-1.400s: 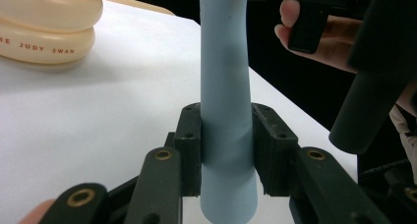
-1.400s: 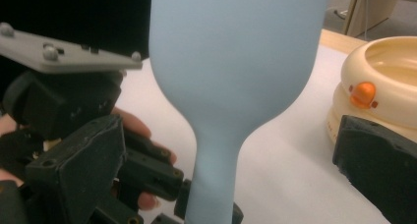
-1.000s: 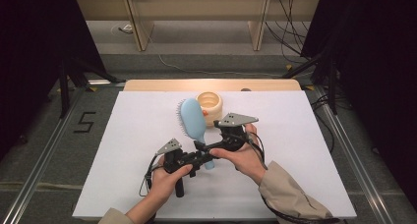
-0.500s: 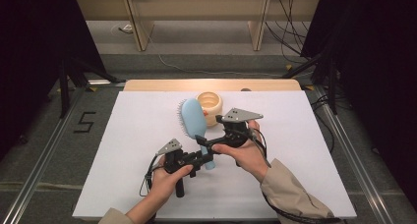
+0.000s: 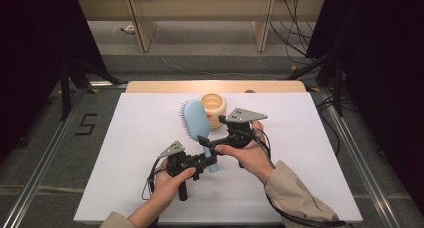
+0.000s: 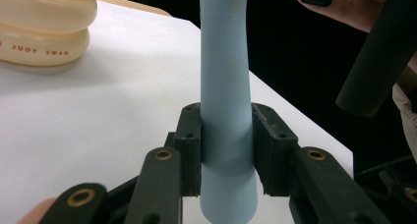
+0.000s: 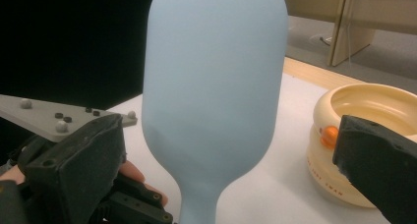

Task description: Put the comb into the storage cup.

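Left gripper view shows the left gripper [image 6: 226, 155] clamped on the handle of a pale blue hairbrush [image 6: 225, 86], its two pads pressing flat on either side of the handle a little above its end. The grip sits low on the handle, which judging by the pose leaves the wide head free for the other hand to reach. In the high view the hairbrush [image 5: 197, 125] is held off the white surface [image 5: 125, 138], handle toward the person and head pointing away, bristles turned to the left.

The right gripper [image 7: 231, 150] has its jaws wide apart, one on each side of the smooth back of the brush head, with a clear gap to the plastic on both sides; it touches nothing. That spread looks like a set-up for taking the head.

Just beyond the brush head stands a cream ribbed cup [image 5: 212, 108] on the surface, near the far edge.
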### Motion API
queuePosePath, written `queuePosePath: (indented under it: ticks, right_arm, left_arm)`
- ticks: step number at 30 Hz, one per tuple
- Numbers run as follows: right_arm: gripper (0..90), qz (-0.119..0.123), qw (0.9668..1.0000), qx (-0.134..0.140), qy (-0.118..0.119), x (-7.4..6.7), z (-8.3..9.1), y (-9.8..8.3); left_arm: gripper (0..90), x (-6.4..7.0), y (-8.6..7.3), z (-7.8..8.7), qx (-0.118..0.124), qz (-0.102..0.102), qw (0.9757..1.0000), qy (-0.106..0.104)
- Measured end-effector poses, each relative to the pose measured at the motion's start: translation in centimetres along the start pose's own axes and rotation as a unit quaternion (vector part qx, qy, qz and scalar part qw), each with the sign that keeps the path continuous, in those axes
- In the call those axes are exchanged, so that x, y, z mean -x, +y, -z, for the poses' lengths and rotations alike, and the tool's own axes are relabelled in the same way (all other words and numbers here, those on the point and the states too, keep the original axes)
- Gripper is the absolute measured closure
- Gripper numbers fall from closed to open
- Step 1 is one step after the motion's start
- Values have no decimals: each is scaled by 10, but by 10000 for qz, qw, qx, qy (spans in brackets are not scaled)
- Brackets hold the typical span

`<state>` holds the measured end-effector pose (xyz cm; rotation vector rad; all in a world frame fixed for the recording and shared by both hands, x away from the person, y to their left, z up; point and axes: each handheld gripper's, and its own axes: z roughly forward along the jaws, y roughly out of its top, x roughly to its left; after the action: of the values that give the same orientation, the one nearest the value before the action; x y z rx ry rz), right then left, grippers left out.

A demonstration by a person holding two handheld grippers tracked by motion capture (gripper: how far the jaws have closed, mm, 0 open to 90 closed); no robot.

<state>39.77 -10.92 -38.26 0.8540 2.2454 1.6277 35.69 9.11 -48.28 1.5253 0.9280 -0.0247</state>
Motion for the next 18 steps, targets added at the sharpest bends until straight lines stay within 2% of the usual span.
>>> queuePosePath:
  ticks: [18]
  right_arm:
    - [2,69,9995,302,88,1,1,21]
  left_arm:
    - [667,2,0,0,25,-22,10000,-54]
